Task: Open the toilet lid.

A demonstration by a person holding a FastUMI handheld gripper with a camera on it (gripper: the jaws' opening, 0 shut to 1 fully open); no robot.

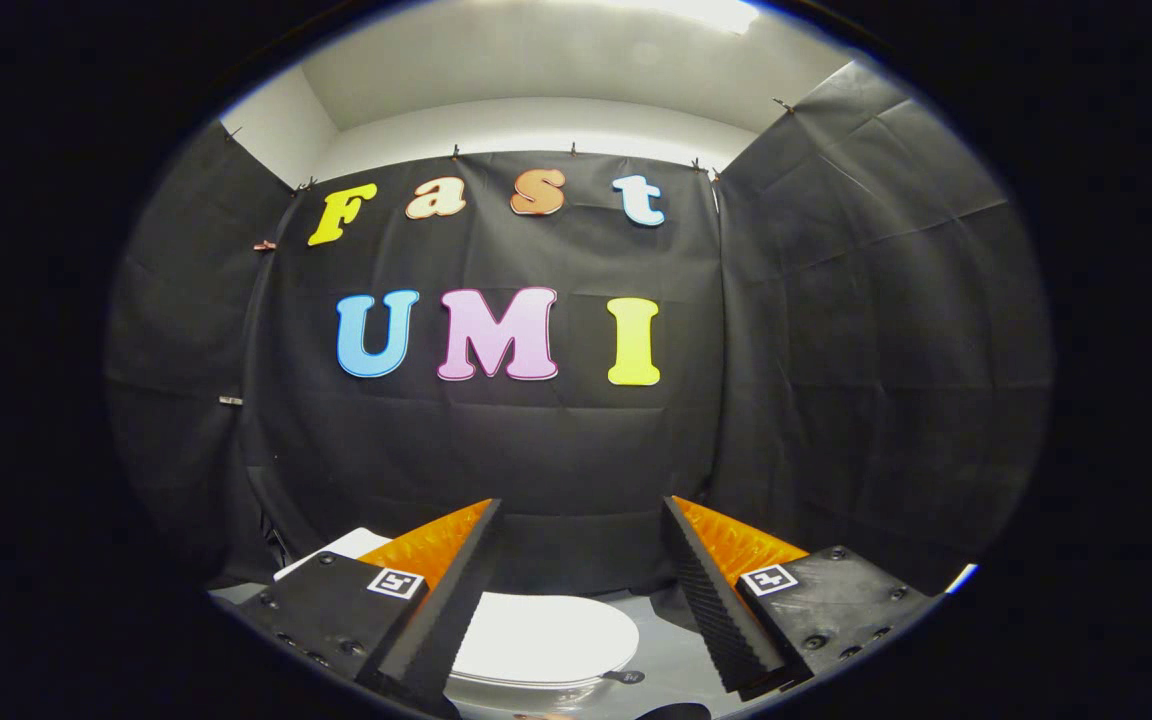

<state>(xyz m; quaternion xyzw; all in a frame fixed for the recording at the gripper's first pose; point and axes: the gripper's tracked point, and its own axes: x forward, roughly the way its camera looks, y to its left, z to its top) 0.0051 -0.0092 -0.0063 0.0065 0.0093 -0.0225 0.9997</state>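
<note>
Claw [581, 515] fingers spread wide, nothing between them, aimed level at the black cloth wall. White oval plastic toilet lid [546, 638] sits closed, low between the fingers and below their tips, well under the line of aim. Small dark tab [624, 677] just off the lid's near rim, toward the right finger.

Approach step, I'd say: pitch the claw down, descend to the near rim, get one finger under the lip, close, then swing up on the hinge arc. Don't yank straight.
</note>
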